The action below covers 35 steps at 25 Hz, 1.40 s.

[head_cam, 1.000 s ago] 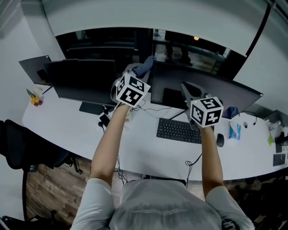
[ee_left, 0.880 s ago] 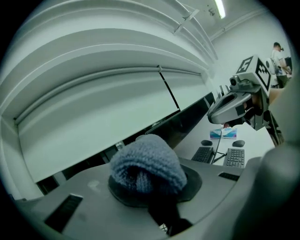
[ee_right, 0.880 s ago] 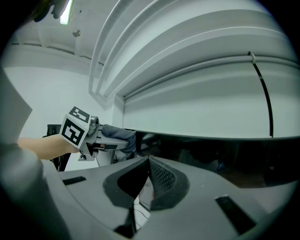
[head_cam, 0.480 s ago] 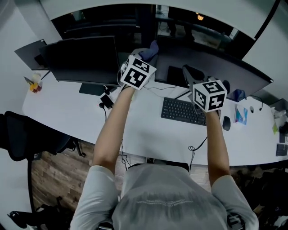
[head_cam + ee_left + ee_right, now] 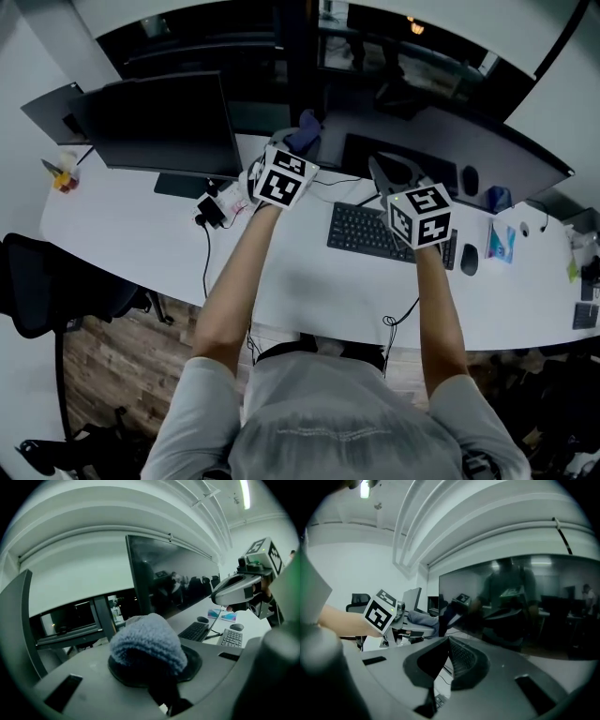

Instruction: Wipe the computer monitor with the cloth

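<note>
Cloth raised beside the wide screen

My left gripper (image 5: 289,150) is clamped on the fluffy blue-grey cloth (image 5: 147,644), held near the left edge of the wide curved dark monitor (image 5: 441,131); I can't tell whether they touch. My right gripper (image 5: 448,641) has its jaws together at the tips with nothing in them, above the black keyboard (image 5: 375,234). Both cubes carry black-and-white square markers. The print on the blue card (image 5: 499,241) is too small to read. A small cup (image 5: 64,178) on the white desk (image 5: 281,281) holds yellow and red bits.
</note>
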Each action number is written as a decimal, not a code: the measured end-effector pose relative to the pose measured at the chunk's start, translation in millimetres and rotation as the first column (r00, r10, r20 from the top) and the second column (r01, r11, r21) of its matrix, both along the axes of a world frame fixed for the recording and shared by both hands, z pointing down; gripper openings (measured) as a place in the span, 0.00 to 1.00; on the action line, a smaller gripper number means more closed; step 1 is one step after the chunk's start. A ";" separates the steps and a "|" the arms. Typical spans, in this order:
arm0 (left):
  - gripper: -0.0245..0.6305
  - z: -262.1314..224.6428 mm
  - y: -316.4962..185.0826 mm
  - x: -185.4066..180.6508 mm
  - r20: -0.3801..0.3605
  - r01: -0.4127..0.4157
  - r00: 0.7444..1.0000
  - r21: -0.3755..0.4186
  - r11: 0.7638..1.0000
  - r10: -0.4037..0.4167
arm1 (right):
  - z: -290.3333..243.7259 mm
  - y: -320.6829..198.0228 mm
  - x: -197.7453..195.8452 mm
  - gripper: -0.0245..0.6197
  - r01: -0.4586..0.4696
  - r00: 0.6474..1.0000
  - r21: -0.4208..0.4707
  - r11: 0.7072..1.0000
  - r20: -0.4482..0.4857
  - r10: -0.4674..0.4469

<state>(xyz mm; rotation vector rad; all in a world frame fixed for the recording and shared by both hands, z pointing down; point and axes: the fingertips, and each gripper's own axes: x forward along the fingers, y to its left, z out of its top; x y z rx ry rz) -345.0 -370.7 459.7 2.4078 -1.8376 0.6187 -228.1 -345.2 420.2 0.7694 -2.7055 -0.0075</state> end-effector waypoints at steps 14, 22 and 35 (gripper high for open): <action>0.12 114.3 -8.0 -8.7 -0.111 0.110 0.986 -0.141 0.984 -0.126 | 97.4 -19.3 10.0 0.04 -0.041 0.998 -0.105 0.994 -0.045 0.036; 0.12 168.4 -13.1 -12.3 -0.251 0.136 0.948 -0.230 0.964 -0.194 | 134.3 -29.0 18.5 0.04 -0.070 0.996 -0.159 0.985 -0.059 0.061; 0.12 203.3 -19.9 -5.3 -0.783 0.146 0.532 -0.291 0.946 -0.323 | 157.6 -42.4 63.5 0.04 -0.149 0.989 -0.217 0.965 -0.038 0.144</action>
